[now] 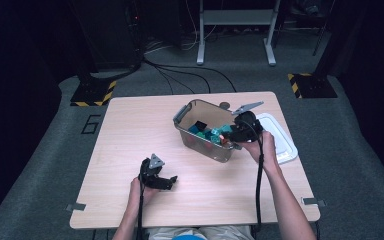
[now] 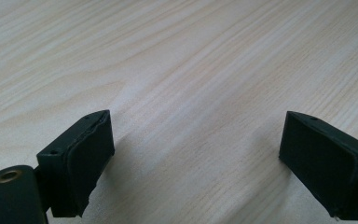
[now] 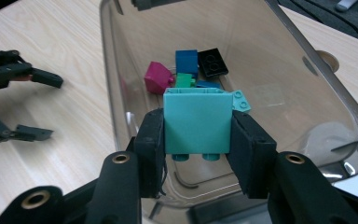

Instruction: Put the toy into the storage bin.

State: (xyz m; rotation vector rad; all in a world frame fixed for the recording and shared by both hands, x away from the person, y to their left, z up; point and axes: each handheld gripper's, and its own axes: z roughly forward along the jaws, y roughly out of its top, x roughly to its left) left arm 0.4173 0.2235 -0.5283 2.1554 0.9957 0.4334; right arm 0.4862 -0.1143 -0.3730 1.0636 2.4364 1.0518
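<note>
Right gripper [image 3: 196, 140] clamped on the teal brick [image 3: 196, 121], held above the clear bin [image 3: 349, 116], other bricks below. I lift straight, keeping the squeeze even, clearing the rim before swinging out. Left gripper [image 2: 196, 163] rests on the table [image 2: 191, 56], jaws apart, holding nothing.

Dim room: grey carpet [image 1: 50, 145], cables [image 1: 180, 70], white frame [image 1: 235, 30] behind.

Wooden table [image 1: 130, 150], centre of view. Clear plastic bin [image 1: 187, 132] at about 1 o'clock from table centre, holding coloured blocks [image 1: 211, 134]. Right gripper [image 1: 237, 131] over the bin's 3 o'clock rim. White lid [image 1: 280, 137] flat just beyond, at 3 o'clock. Left gripper [image 1: 166, 181] at 7 o'clock, jaws apart, resting on bare tabletop.
</note>
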